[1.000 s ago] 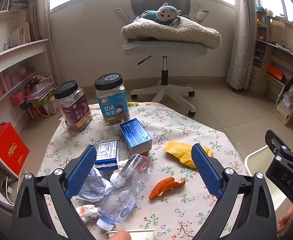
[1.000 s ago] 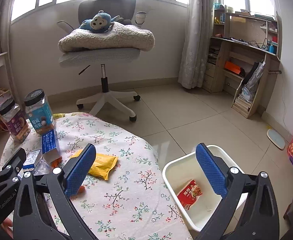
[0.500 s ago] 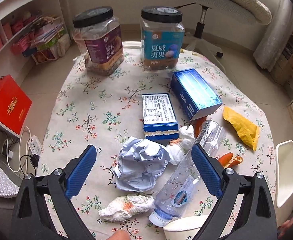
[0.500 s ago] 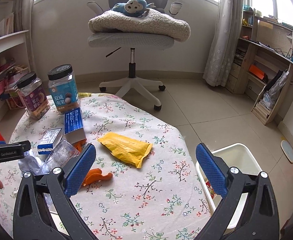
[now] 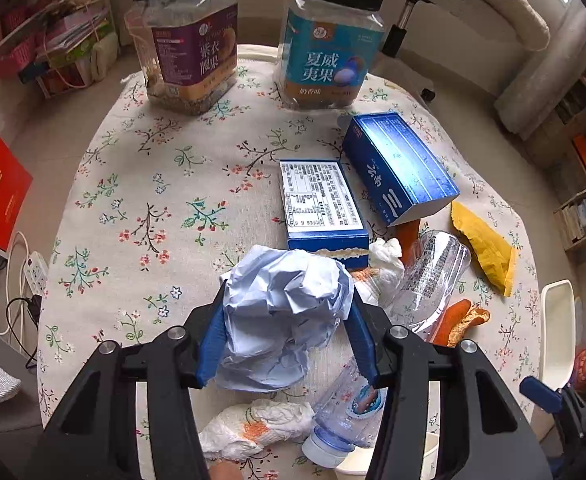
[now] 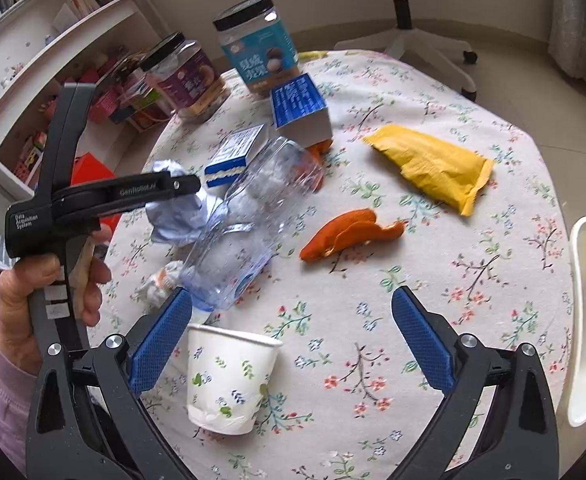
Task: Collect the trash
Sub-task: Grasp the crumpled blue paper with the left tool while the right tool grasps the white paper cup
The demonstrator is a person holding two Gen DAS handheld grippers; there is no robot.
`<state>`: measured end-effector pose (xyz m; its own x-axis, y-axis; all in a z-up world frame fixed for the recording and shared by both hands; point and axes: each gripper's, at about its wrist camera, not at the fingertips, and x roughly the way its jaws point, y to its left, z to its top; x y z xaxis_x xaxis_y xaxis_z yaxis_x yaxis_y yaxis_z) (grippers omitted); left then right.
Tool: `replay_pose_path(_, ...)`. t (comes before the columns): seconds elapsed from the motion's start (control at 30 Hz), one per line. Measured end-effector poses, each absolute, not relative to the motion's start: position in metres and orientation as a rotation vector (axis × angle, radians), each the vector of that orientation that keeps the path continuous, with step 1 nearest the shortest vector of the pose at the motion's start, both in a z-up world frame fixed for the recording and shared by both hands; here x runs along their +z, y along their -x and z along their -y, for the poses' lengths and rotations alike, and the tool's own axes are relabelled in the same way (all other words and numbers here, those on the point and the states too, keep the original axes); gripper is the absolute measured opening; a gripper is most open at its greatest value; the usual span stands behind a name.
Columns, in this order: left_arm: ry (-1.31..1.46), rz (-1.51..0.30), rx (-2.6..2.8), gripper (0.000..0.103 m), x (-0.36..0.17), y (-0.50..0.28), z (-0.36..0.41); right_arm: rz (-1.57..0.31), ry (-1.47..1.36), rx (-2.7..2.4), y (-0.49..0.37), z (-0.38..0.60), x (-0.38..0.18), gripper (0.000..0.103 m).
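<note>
Clamping crumpled pale-blue paper ball (image 5: pixel 285 312) | left hand-held gripper (image 5: pixel 287 338) | right hand-held gripper (image 6: pixel 293 344) wide

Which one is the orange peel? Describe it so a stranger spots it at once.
Start at the round table with the floral cloth. Near its middle, between the clear plastic bottle and the yellow packet, lies the orange peel. It is the only curled, bright orange strip lying in the open.
</note>
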<state>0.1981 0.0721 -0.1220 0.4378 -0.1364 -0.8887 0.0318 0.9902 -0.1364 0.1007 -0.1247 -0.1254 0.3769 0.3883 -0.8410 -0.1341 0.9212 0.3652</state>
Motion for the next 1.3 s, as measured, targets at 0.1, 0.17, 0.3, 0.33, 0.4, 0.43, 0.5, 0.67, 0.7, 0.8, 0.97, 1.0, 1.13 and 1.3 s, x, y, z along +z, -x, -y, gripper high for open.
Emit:
replay_pose_path(0.1,0.141,-1.044,-0.123,0.052,-0.096,-0.190,-0.077,-1.235,-0.314,0.413,-0.097,0.112,-0.140,0.096)
replay_pose_path(0.17,0.137,-0.991,-0.133,0.052,-0.077,-0.183,-0.080,-1.296,-0.360,0.455,-0.096,0.105,-0.152,0.096)
replay_pose_path(0.3,0.149,-0.922,-0.178,0.052,-0.050,-0.166,-0.082,-1.374,-0.378,0.517,-0.091,0.084,-0.170,0.096)
replay_pose_path(0.33,0.150,-0.913,-0.185,0.052,-0.046,-0.164,-0.082,-1.384,-0.370,0.525,-0.090,0.079,-0.174,0.096)
replay_pose_path(0.4,0.147,-0.902,-0.197,0.052,-0.041,-0.159,-0.081,-1.398,-0.353,0.530,-0.089,0.068,-0.181,0.096)
replay_pose_path(0.43,0.145,-0.900,-0.204,0.052,-0.040,-0.159,-0.081,-1.402,-0.349,0.528,-0.091,0.065,-0.186,0.090)
replay_pose_path(0.5,0.132,-0.894,-0.207,0.052,-0.039,-0.157,-0.078,-1.406,-0.330,0.521,-0.091,0.060,-0.190,0.065)
replay_pose_path(0.67,0.119,-0.879,-0.199,0.052,-0.039,-0.155,-0.079,-1.310,-0.304,0.509,-0.090,0.068,-0.171,0.055)
replay_pose_path(0.7,0.125,-0.874,-0.200,0.052,-0.038,-0.155,-0.080,-1.282,-0.314,0.504,-0.092,0.074,-0.164,0.055)
replay_pose_path(0.8,0.136,-0.851,-0.201,0.052,-0.034,-0.153,-0.081,-1.181,-0.343,0.457,-0.099,0.093,-0.143,0.055)
replay_pose_path(0.97,0.145,-0.809,-0.186,0.052,-0.030,-0.150,-0.077,-0.987,-0.326,0.325,-0.105,0.125,-0.107,0.055)
replay_pose_path(1.0,0.144,-0.801,-0.180,0.052,-0.029,-0.149,-0.076,-0.947,-0.311,0.295,-0.105,0.131,-0.100,0.055)
replay_pose_path(1.13,0.127,-0.764,-0.159,0.052,-0.028,-0.145,-0.066,-0.808,-0.256,0.174,-0.102,0.152,-0.078,0.055)
replay_pose_path(1.3,0.066,-0.716,-0.152,0.052,-0.028,-0.137,-0.043,-0.704,-0.223,0.072,-0.097,0.176,-0.062,0.055)
